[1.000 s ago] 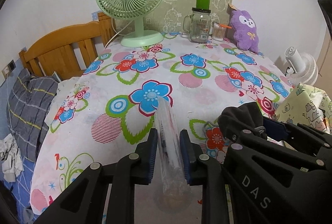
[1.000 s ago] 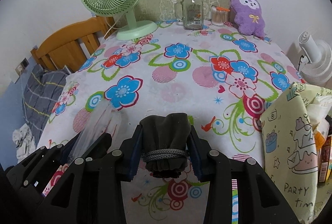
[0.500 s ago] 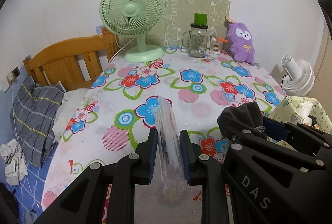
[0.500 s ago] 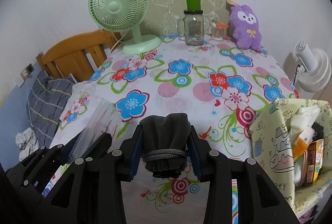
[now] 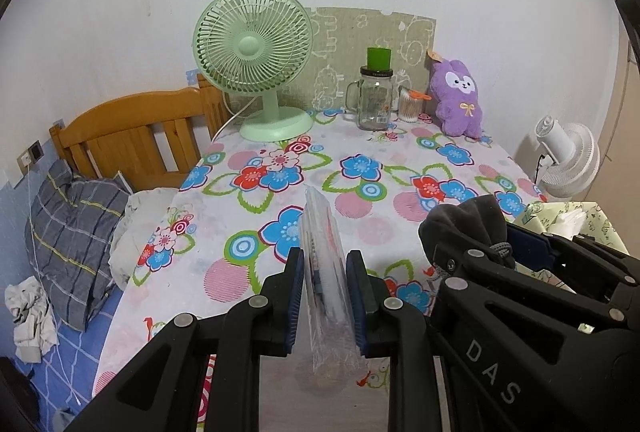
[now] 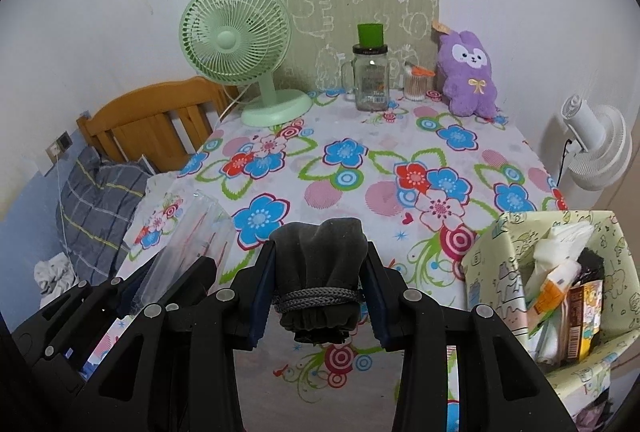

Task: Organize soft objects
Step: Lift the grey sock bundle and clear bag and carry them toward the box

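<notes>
My left gripper [image 5: 325, 264] is shut on a clear plastic packet [image 5: 320, 232] that stands edge-up between its pads, above the flowered table [image 5: 360, 168]. My right gripper [image 6: 320, 256] is shut on a dark grey cloth pouch [image 6: 320, 248] tied with a grey cord. That pouch also shows at the right of the left wrist view [image 5: 464, 228]. The packet shows at the left of the right wrist view [image 6: 192, 232]. A purple plush toy [image 6: 468, 72] sits at the table's far right corner.
A green desk fan [image 6: 236, 44], a glass jar with a green lid [image 6: 370, 76] and a cotton swab pot [image 6: 414, 84] stand at the back. A patterned paper box [image 6: 540, 292] holding packets sits at the right. A white fan [image 6: 596, 148], a wooden bed frame [image 6: 148, 128] and a plaid pillow [image 6: 96, 196] flank the table.
Both grippers have drawn back and risen from the table, each keeping its hold. The paper box has come further into the right wrist view.
</notes>
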Motion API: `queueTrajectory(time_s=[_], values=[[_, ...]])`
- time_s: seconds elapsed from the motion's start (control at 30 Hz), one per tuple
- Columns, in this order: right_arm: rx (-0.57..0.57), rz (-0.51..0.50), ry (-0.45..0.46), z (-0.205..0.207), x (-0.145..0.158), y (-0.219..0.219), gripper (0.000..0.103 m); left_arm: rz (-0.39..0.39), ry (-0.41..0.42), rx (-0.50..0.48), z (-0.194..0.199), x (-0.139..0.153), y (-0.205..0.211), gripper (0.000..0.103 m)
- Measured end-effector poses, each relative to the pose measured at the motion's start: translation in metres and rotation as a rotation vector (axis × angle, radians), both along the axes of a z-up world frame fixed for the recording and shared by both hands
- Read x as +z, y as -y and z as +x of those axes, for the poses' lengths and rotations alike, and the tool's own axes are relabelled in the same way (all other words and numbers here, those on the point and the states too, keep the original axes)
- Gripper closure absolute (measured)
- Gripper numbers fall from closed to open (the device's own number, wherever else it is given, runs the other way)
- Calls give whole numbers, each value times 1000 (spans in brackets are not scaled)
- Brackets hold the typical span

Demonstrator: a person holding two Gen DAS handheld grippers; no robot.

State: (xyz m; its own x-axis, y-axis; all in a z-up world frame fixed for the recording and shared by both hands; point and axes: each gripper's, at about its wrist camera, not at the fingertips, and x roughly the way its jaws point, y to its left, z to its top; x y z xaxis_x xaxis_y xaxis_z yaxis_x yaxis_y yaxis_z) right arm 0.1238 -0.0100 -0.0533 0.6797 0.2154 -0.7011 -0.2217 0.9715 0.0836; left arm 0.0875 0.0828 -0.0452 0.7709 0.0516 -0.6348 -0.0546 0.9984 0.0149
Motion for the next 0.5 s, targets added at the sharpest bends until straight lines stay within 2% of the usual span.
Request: queueTrajectory(time_s=[0.5], values=[[-36, 7, 30, -6, 12, 39, 59, 5, 18, -37, -2, 10, 38, 83]])
